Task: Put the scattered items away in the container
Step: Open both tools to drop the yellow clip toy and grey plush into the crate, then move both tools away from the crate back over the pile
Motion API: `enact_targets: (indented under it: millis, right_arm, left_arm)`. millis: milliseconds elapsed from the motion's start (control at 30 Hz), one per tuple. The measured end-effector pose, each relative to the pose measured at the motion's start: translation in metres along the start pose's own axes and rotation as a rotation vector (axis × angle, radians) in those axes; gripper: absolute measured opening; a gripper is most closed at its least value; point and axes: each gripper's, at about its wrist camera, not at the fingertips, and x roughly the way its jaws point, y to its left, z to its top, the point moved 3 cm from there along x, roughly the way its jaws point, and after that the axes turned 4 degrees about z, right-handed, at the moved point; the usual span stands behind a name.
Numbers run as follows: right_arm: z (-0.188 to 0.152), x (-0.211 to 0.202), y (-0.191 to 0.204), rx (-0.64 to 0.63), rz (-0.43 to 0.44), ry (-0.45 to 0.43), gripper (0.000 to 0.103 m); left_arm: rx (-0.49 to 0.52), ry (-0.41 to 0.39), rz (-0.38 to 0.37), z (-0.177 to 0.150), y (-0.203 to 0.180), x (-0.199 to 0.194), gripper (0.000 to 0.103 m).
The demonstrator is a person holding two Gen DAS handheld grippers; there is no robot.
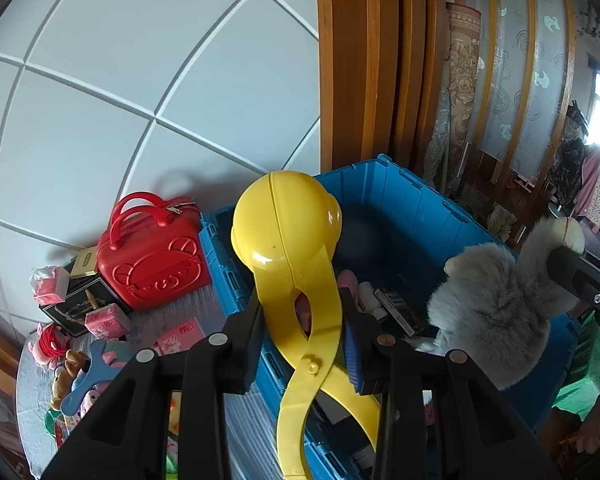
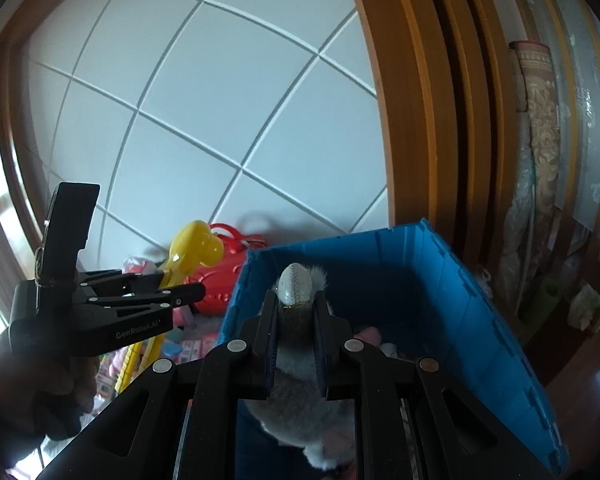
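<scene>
My left gripper (image 1: pixel 304 320) is shut on a yellow ball-headed tongs toy (image 1: pixel 284 224), clamped across its two arms just above the hinge. The toy's head hangs over the left rim of the blue crate (image 1: pixel 404 208). In the right wrist view my right gripper (image 2: pixel 296 312) is shut on a grey plush toy (image 2: pixel 300 392), whose pale oval tip (image 2: pixel 296 284) sticks out past the fingers, above the open crate (image 2: pixel 440 292). The left wrist view shows the same plush toy (image 1: pixel 492 312) over the crate's right side. The left gripper (image 2: pixel 180 286) with the yellow toy (image 2: pixel 196 246) shows at the left of the right wrist view.
A red bear-embossed case (image 1: pixel 152 256) stands left of the crate. Around it on the table lie pink boxes (image 1: pixel 108 322), a black box (image 1: pixel 80 308) and small plush toys (image 1: pixel 64 372). A black packet (image 1: pixel 400 310) and pink items lie in the crate. Behind are a tiled wall and wooden frame (image 1: pixel 364 64).
</scene>
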Motion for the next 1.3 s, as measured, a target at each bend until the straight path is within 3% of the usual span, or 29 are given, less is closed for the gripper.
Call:
enact_targets:
  millis: [367,433,467,500,533,900,1300]
  right_arm:
    - [0.002,-0.01,-0.035,0.03,-0.104,-0.009,0.017]
    - [0.005,-0.018,-0.039,0.034,-0.144,-0.045,0.037]
    - [0.007,-0.023,-0.041,0.037,-0.161,-0.064,0.086]
    - [0.009,-0.028,-0.042,0.042,-0.167,-0.088,0.099]
    - [0.01,-0.032,-0.043,0.043,-0.168,-0.105,0.103]
    - [0.005,-0.038,-0.013,0.027,-0.142,-0.106,0.103]
    - [-0.031,-0.012,0.079,-0.021,-0.01,0.051,0.103]
  left_arm:
    - [0.028,0.03,-0.108,0.019,-0.046,0.023,0.035]
    - [0.037,0.038,-0.114,0.02,-0.054,0.024,0.073]
    - [0.025,0.019,-0.113,0.021,-0.055,0.02,0.103]
    - [0.014,-0.001,-0.109,0.022,-0.054,0.016,0.103]
    - [0.01,-0.003,-0.1,0.022,-0.053,0.013,0.103]
    - [-0.068,0.005,0.005,-0.007,0.001,-0.015,0.103]
    - [-0.184,0.043,0.154,-0.078,0.074,-0.067,0.103]
